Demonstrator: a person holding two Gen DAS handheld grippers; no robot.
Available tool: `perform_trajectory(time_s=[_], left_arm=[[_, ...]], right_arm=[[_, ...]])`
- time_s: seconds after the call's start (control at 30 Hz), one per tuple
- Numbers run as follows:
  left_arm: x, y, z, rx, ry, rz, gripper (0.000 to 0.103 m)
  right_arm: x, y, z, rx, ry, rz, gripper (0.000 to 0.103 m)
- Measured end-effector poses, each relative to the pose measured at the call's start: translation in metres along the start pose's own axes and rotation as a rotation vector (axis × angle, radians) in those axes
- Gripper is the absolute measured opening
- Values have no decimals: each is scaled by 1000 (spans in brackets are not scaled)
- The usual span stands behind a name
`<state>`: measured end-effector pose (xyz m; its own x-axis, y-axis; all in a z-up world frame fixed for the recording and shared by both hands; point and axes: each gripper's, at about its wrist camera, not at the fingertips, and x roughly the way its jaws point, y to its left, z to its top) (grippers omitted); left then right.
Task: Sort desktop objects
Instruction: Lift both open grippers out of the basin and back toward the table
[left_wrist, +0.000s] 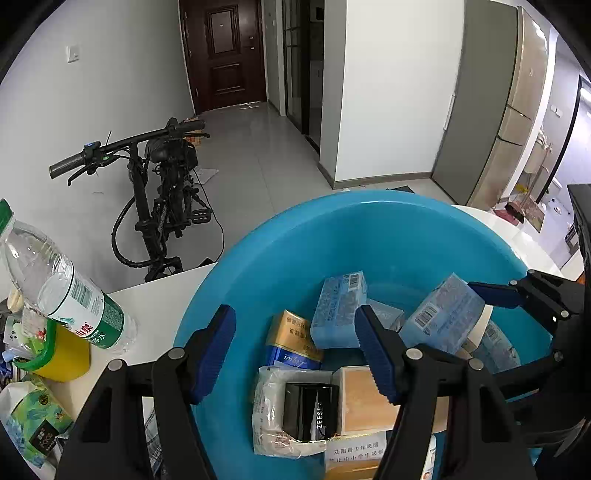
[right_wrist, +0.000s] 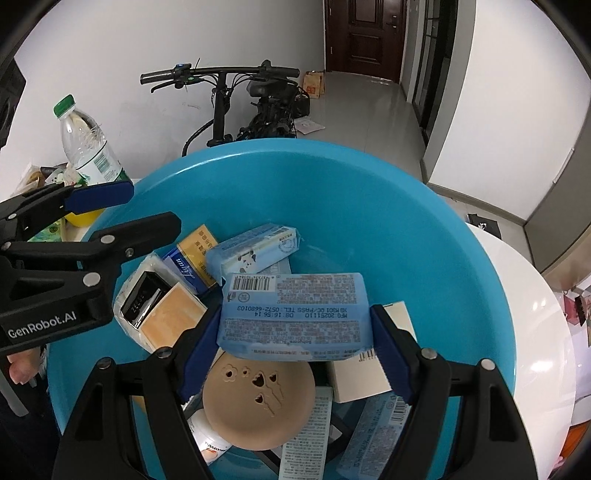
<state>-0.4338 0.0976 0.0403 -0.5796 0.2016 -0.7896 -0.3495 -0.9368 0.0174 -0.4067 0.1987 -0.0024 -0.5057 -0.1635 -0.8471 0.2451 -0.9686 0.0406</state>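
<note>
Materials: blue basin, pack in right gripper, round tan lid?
Blue basin: looks like smooth moulded plastic with a soft sheen. Pack in the right gripper: printed plastic film, glossy and wrinkled. Round tan lid: matte with cut-out holes; plastic or wood-fibre, unclear.

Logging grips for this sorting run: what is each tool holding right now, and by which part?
The right tool grips a light-blue tissue pack by its two short ends, above the blue basin. The left tool holds nothing; it is open over the basin.

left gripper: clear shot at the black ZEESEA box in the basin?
Probably yes. The left gripper hangs open just above the black box, which lies on top of the pile in the blue basin, nothing covering it.
</note>
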Motion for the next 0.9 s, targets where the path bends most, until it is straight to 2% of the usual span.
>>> perform_trajectory(time_s=[0.4, 0.53, 0.7, 0.77, 0.8, 0.9], left_arm=[[-2, -3, -2, 8, -2, 12, 69], [-3, -3, -2, -2, -11, 16, 69], [-18, 1, 1, -24, -84, 37, 70], [-29, 1, 1, -18, -127, 56, 79], [-36, 1, 2, -17, -160, 68, 85], [-58, 5, 2, -42, -263, 82, 86]], right_arm=[[8, 0, 4, -6, 34, -40, 84], [4, -3, 5, -3, 15, -60, 86], [-11, -8, 8, 19, -62, -141, 86], [-24, -10, 9, 27, -128, -157, 87], [-30, -11, 9, 28, -159, -161, 93], [-51, -14, 10, 43, -255, -199, 95]])
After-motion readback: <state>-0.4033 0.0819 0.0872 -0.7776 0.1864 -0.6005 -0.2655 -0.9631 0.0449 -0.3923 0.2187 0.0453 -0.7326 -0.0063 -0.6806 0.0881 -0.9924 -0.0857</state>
